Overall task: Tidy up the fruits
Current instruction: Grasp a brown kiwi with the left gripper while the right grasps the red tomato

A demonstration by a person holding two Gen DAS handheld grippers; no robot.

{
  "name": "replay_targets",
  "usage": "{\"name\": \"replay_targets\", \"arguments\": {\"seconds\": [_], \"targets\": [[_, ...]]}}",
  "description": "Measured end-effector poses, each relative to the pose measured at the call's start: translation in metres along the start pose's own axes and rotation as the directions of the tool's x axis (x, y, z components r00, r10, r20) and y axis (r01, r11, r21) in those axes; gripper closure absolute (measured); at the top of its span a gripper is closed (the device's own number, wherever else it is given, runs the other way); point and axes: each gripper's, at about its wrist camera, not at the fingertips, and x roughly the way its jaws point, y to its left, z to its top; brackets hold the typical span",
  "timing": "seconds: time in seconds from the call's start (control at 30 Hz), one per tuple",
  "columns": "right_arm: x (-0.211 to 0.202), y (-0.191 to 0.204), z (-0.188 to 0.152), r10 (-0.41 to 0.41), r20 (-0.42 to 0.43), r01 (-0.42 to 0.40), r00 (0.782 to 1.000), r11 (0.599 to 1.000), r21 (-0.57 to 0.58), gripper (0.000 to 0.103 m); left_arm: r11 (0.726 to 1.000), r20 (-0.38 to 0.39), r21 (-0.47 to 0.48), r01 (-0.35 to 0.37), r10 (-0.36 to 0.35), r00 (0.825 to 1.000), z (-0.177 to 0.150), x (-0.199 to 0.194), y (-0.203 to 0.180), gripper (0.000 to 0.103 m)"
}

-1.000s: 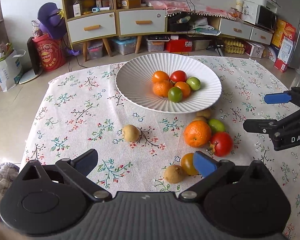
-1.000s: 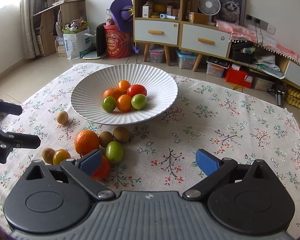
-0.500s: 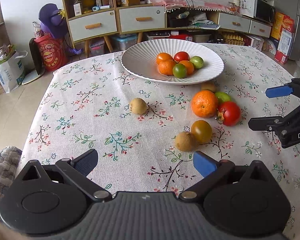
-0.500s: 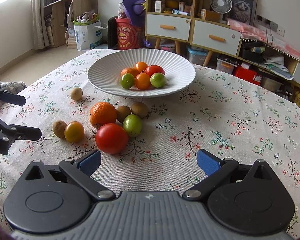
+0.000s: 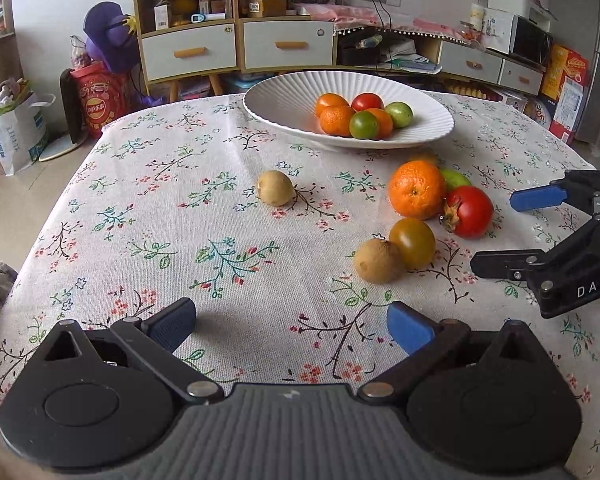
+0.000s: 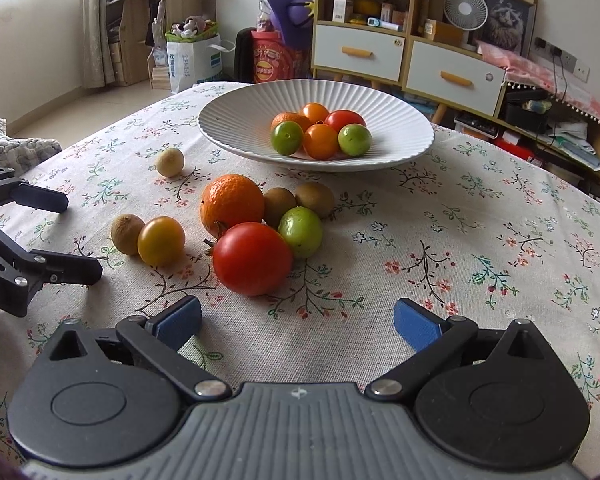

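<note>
Both grippers have pulled back and dropped lower over the table (image 5: 148, 208), so the loose fruit now lies ahead of their tips. Left gripper (image 5: 290, 326) is spread wide and empty; a brown fruit (image 5: 378, 260) touching a yellow tomato (image 5: 413, 242) sits ahead to its right. Right gripper (image 6: 298, 324) is likewise released and empty, with the red tomato (image 6: 253, 258) just ahead of its left finger, against an orange (image 6: 232, 201). Beyond stands the white bowl (image 6: 228, 128), holding six fruits.
</note>
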Motion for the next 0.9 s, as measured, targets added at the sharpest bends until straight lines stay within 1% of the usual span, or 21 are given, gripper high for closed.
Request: {"name": "replay_targets", "arguments": {"seconds": [0.1, 0.27, 0.37, 0.43, 0.47, 0.53, 0.6, 0.73, 0.77, 0.9], "targets": [[0.0, 0.002, -0.001, 0.005, 0.016, -0.005, 1.0, 1.0, -0.008, 0.001, 1.0, 0.013, 0.014, 0.019, -0.02, 1.0, 0.0, 0.001, -0.006, 0.001], [0.0, 0.005, 0.0, 0.014, 0.031, -0.013, 0.999, 1.0, -0.019, 0.004, 0.998, 0.027, 0.035, 0.044, -0.045, 0.999, 0.001, 0.003, -0.014, 0.001], [-0.001, 0.009, 0.002, 0.03, 0.036, -0.028, 0.999, 0.999, -0.04, 0.011, 0.997, 0.037, 0.05, 0.055, -0.057, 0.998, 0.002, 0.004, -0.018, 0.002], [-0.001, 0.011, 0.004, 0.044, 0.037, -0.042, 0.998, 0.998, -0.054, 0.02, 0.996, 0.044, 0.057, 0.063, -0.066, 0.997, 0.004, 0.005, -0.021, 0.007], [-0.002, 0.013, 0.004, 0.049, 0.037, -0.047, 0.998, 0.997, -0.061, 0.022, 0.996, 0.046, 0.062, 0.067, -0.069, 0.997, 0.004, 0.004, -0.022, 0.008], [-0.002, 0.015, 0.006, 0.057, 0.038, -0.054, 0.998, 0.996, -0.074, 0.027, 0.994, 0.052, 0.076, 0.076, -0.08, 0.995, 0.006, 0.004, -0.024, 0.018], [-0.001, 0.015, 0.008, 0.063, 0.034, -0.06, 0.997, 0.995, -0.074, 0.031, 0.993, 0.054, 0.084, 0.083, -0.087, 0.995, 0.007, 0.004, -0.027, 0.024], [0.0, 0.016, 0.012, 0.077, 0.031, -0.074, 0.997, 0.994, -0.078, 0.045, 0.992, 0.058, 0.094, 0.082, -0.087, 0.995, 0.01, 0.004, -0.03, 0.038], [0.001, 0.017, 0.013, 0.082, 0.029, -0.079, 0.996, 0.994, -0.08, 0.047, 0.992, 0.057, 0.094, 0.082, -0.087, 0.995, 0.011, 0.005, -0.03, 0.039], [0.0, 0.018, 0.015, 0.085, 0.029, -0.083, 0.996, 0.994, -0.078, 0.055, 0.993, 0.056, 0.087, 0.076, -0.081, 0.995, 0.014, 0.006, -0.032, 0.05]]}}
